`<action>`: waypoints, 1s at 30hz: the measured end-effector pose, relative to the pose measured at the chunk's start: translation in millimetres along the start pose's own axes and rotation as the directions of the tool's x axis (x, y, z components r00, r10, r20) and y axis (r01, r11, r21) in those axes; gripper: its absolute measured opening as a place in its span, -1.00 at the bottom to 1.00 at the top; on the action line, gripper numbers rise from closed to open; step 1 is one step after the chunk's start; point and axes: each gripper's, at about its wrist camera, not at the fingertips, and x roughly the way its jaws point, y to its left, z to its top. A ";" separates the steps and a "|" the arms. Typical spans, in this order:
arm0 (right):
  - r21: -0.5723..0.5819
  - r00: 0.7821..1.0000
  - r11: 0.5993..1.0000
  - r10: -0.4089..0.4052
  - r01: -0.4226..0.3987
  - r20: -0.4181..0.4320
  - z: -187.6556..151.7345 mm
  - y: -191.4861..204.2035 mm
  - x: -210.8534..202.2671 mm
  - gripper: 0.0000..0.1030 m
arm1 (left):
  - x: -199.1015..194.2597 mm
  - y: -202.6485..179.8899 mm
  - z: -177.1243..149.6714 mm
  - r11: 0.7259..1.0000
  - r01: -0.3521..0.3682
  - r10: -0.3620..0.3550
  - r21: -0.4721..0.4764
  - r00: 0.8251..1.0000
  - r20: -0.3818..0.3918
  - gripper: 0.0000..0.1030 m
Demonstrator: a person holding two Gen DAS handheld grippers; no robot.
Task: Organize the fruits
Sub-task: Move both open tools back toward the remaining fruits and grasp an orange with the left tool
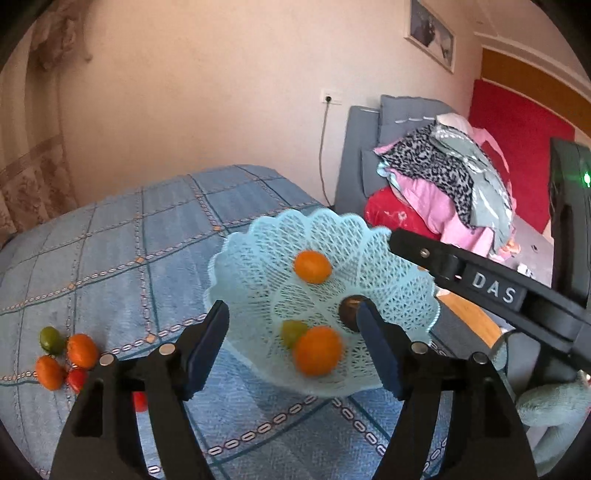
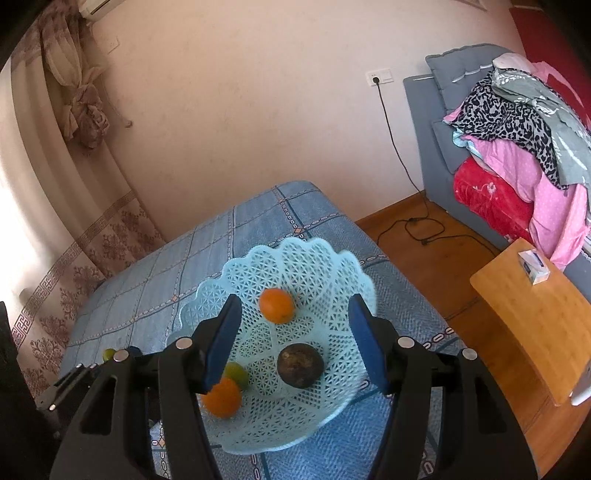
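Left gripper (image 1: 291, 347) jaws wide, empty. Between them, in the lattice basket (image 1: 406, 295): 2 oranges (image 1: 318, 350), 1 green fruit (image 1: 291, 330), 1 dark fruit (image 1: 349, 312). Left of the jaws: 2 oranges (image 1: 82, 350), 1 green fruit (image 1: 51, 339), 2 red fruits (image 1: 77, 379). Right gripper (image 2: 295, 343) jaws apart, empty, over the basket.

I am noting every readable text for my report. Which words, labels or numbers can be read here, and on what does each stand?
"DAS": white letters on the right gripper, seen from the left wrist view.
Small box on the wooden board: print too small to read.
Framed picture on the wall: no readable text.
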 end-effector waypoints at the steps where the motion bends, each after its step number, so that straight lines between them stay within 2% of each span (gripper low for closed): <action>1: -0.001 1.000 1.000 0.002 -0.002 0.002 0.6 0.6 -0.5 0.20 | -2.3 3.4 0.5 1.000 -0.015 0.015 -0.009 1.000 0.004 0.50; 2: -0.002 1.000 1.000 0.003 -0.003 0.004 0.7 1.4 -1.3 0.20 | -3.0 4.5 1.3 1.000 -0.023 0.023 -0.015 1.000 0.006 0.59; 9: -0.009 1.000 1.000 0.014 -0.014 0.007 0.4 8.9 -5.1 0.22 | -11.5 23.3 0.6 0.995 -0.056 0.057 -0.078 0.998 0.012 0.73; 16: -0.027 1.000 0.999 0.024 -0.024 -0.003 -3.4 16.9 -3.5 0.26 | -23.8 43.0 0.9 0.988 -0.102 0.106 -0.118 0.994 0.027 0.75; 19: -0.036 0.999 0.999 0.038 -0.039 -0.010 -6.2 20.3 -3.3 0.37 | -29.9 52.4 1.1 0.982 -0.132 0.139 -0.137 0.990 0.040 0.78; 23: -0.048 0.998 0.997 0.064 -0.064 -0.008 -8.9 26.9 -6.0 0.41 | -37.4 65.7 -1.3 0.972 -0.179 0.189 -0.151 0.980 0.055 0.78; 30: -0.064 0.992 0.991 0.122 -0.121 0.015 -12.9 37.3 -11.7 0.76 | -50.9 94.7 -7.3 0.955 -0.203 0.219 -0.218 0.974 0.054 0.78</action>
